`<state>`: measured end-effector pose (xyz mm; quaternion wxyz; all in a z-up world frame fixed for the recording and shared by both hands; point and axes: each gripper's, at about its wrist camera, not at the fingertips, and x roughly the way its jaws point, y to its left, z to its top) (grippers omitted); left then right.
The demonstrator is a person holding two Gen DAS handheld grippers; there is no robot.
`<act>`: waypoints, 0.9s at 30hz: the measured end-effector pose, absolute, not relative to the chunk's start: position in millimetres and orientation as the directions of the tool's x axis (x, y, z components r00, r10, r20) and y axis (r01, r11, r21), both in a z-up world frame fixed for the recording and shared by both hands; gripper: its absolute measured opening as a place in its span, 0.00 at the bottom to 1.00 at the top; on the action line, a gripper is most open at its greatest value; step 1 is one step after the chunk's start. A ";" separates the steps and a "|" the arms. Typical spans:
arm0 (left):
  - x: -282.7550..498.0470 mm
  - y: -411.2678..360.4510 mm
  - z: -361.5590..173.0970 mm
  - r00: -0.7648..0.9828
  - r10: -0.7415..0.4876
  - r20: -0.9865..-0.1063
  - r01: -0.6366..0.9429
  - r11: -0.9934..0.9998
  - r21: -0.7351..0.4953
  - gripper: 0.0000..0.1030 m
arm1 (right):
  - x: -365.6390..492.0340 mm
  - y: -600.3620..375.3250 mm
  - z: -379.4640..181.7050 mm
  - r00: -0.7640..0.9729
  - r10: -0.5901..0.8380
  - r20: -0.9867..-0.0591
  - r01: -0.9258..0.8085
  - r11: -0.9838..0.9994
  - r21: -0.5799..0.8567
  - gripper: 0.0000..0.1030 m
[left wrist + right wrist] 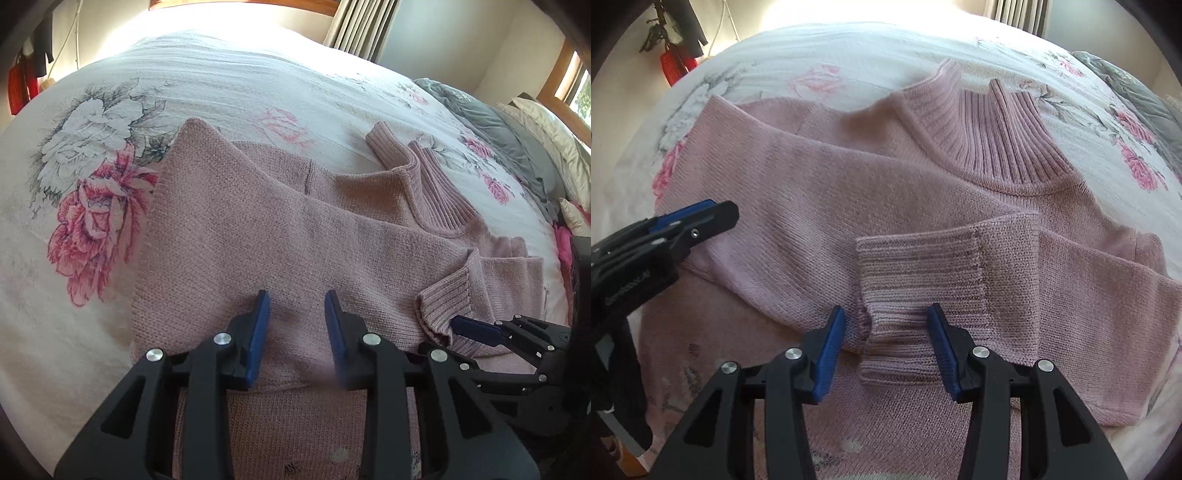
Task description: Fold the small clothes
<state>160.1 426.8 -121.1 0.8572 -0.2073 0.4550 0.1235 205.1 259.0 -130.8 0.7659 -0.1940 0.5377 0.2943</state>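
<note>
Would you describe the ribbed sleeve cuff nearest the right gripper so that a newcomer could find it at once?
Start from the floral bedspread and find the pink knitted sweater lying on it. A sleeve is folded across its chest, and the ribbed cuff is that sleeve's end, lying between the open fingers of the right gripper. Unlike the ribbed collar farther away, it is a short straight band.

We're riding both wrist cameras low and close over the pink sweater, looking forward up the bed, each catching the other gripper.
</note>
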 end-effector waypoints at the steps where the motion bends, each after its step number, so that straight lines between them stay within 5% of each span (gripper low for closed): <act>1: 160.2 428.4 -124.4 0.555 0.015 -0.832 -0.400 0.881 -0.251 0.30 | 207.2 257.9 -132.6 0.260 0.230 -0.938 -0.650 0.760 0.006 0.33; 2: 159.7 429.4 -126.3 0.557 0.012 -0.831 -0.398 0.881 -0.254 0.29 | 210.0 254.8 -132.0 0.251 0.242 -0.937 -0.641 0.767 0.027 0.32; 4: 159.2 428.9 -127.0 0.557 0.012 -0.831 -0.392 0.886 -0.250 0.29 | 215.7 245.1 -127.8 0.231 0.276 -0.933 -0.624 0.778 0.075 0.07; 16: 161.4 429.5 -128.4 0.555 0.016 -0.832 -0.392 0.887 -0.245 0.29 | 250.9 131.7 -76.0 0.277 0.433 -0.858 -0.493 0.830 0.260 0.07; 27: 170.5 421.9 -125.0 0.539 0.051 -0.841 -0.397 0.896 -0.199 0.30 | 290.9 44.5 -101.3 0.314 0.262 -0.913 -0.314 0.936 0.160 0.08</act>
